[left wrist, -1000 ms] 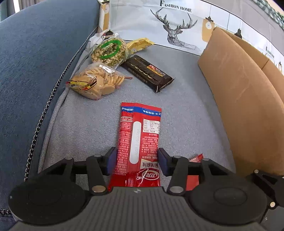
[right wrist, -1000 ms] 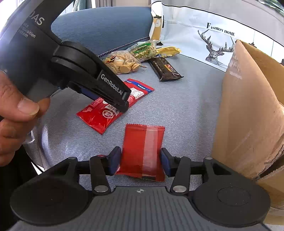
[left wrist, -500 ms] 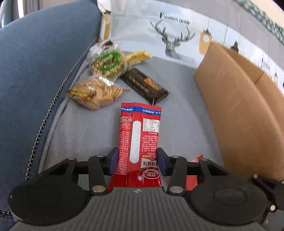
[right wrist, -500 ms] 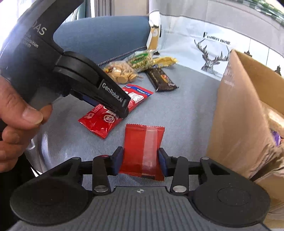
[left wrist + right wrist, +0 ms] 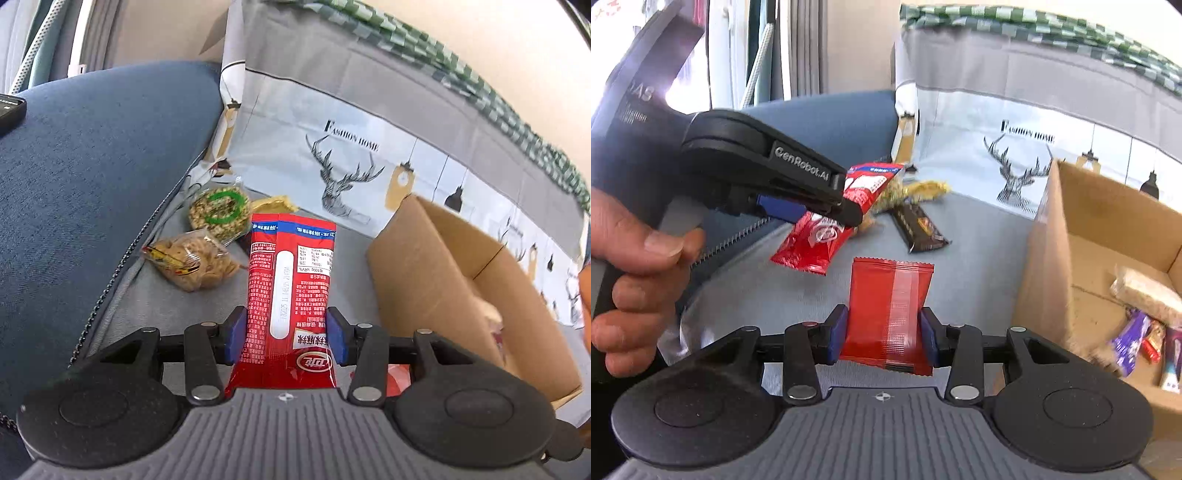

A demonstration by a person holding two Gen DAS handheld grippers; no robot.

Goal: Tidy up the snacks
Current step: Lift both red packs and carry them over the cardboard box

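From the left wrist view, the left claw [image 5: 284, 330] pinches a long red snack packet [image 5: 290, 291] between its blue pads, holding it above the grey sofa seat [image 5: 147, 306]. Past it lie a bag of biscuits [image 5: 194, 264] and a green-ringed nut bag [image 5: 219, 212], with an open cardboard box [image 5: 436, 280] to the right.

From the right wrist view, the right claw [image 5: 883, 334] grips a plain red wrapper [image 5: 888, 314] clear of the seat. The left claw [image 5: 846, 210] hangs up left with its packet; a dark chocolate bar [image 5: 918, 229] lies beyond. Snacks sit inside the box [image 5: 1052, 258].
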